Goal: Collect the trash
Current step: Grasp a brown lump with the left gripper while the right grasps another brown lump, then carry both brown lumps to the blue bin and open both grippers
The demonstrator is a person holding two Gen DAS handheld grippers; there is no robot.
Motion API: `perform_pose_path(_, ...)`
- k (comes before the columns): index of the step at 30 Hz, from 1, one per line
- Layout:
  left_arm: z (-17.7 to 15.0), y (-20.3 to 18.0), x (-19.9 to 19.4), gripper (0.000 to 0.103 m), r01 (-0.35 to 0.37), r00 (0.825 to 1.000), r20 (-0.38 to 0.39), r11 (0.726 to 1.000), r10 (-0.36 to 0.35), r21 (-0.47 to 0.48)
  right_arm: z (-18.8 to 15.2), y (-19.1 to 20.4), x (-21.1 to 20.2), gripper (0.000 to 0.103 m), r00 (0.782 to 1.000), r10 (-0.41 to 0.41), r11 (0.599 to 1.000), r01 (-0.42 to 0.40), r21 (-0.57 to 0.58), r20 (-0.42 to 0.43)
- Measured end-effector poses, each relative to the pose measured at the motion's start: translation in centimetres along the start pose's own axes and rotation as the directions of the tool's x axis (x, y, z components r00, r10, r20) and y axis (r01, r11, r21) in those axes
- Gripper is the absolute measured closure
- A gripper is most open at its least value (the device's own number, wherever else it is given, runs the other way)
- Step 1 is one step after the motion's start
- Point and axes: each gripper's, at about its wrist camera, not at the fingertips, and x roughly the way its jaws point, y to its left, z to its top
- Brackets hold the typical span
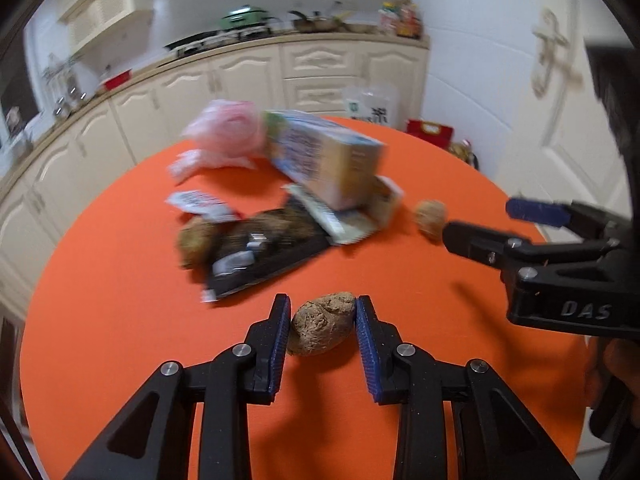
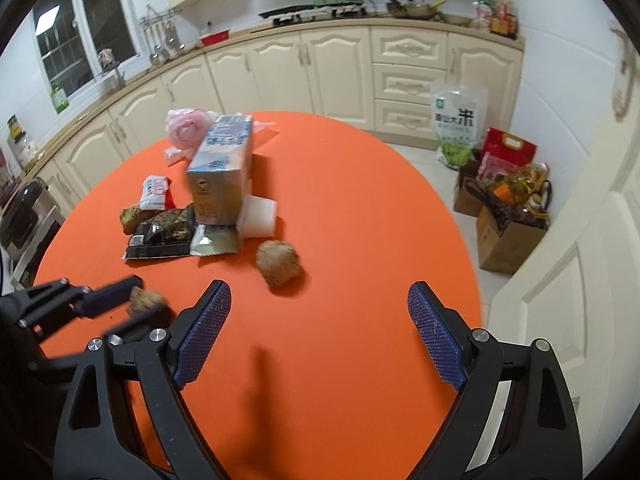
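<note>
My left gripper (image 1: pixel 323 330) is shut on a crumpled brown paper ball (image 1: pixel 323 329), just above the round orange table (image 1: pixel 120 320); it shows blurred in the right wrist view (image 2: pixel 145 303). My right gripper (image 2: pixel 318 336) is open and empty over the table; in the left wrist view (image 1: pixel 480 224) it sits right of a second brown paper ball (image 1: pixel 431 216), which also shows in the right wrist view (image 2: pixel 279 263). A trash pile lies mid-table: a milk carton (image 2: pixel 222 172), a black wrapper (image 2: pixel 162 238), a white cup (image 2: pixel 259 216), a pink plastic bag (image 2: pixel 185 128).
A third brown lump (image 2: pixel 134 218) and a red-white packet (image 2: pixel 155 192) lie left of the pile. Cream kitchen cabinets (image 2: pixel 280 72) curve behind the table. A rice bag (image 2: pixel 458 124) and cardboard boxes (image 2: pixel 508 240) stand on the floor at the right.
</note>
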Motion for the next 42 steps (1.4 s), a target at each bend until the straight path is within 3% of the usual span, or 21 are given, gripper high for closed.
perform_pose_path(4,0.1,2.7,-0.2,0.074,-0.051,0.999,0.012,0.998,0.052,-0.047,1.0,1.4,2.0,0.016,0.999,0.008,0.999,-0.009,-0.03,-0.037)
perform_pose_path(8,0.0,3.9,0.0,0.074,-0.049,0.999,-0.005,0.996,0.049,-0.079,1.5,2.7,3.8,0.032,0.997,-0.001,0.998,-0.003,-0.062,-0.072)
perform_pose_path(10,0.0,4.1,0.2,0.074,-0.049,0.999,-0.005,0.995,0.049,-0.082,1.6,3.1,3.8,0.047,0.997,-0.034,0.996,0.028,-0.083,-0.075)
perform_pose_path(11,0.0,4.1,0.1,0.074,-0.046,0.999,-0.006,0.996,0.045,-0.082,1.6,3.2,3.8,0.07,0.996,-0.042,0.995,0.035,-0.09,-0.073)
perform_pose_path(12,0.0,4.0,-0.2,0.074,-0.038,0.999,-0.006,0.996,0.038,-0.081,1.6,3.2,3.6,0.079,0.997,-0.042,0.995,0.035,-0.096,-0.072)
perform_pose_path(19,-1.3,2.8,-3.2,0.074,-0.016,1.0,0.01,0.998,0.016,-0.063,-0.4,3.0,1.2,0.079,0.997,0.01,0.996,-0.016,-0.082,-0.074)
perform_pose_path(25,-2.9,-0.2,-7.2,0.074,0.001,0.999,0.036,1.0,0.0,-0.022,-3.4,2.6,-4.3,0.079,0.998,0.063,0.997,-0.064,-0.053,-0.017)
perform_pose_path(33,-4.9,-9.1,-12.0,0.074,0.077,0.995,0.052,0.992,-0.083,0.105,-8.7,-1.3,-12.9,0.079,0.997,0.046,0.999,-0.047,0.013,0.061)
perform_pose_path(42,-6.3,-20.9,-12.2,0.074,0.188,0.982,-0.016,0.949,-0.19,0.254,-15.5,-8.6,-19.5,0.079,0.994,-0.057,0.99,0.044,0.137,0.093)
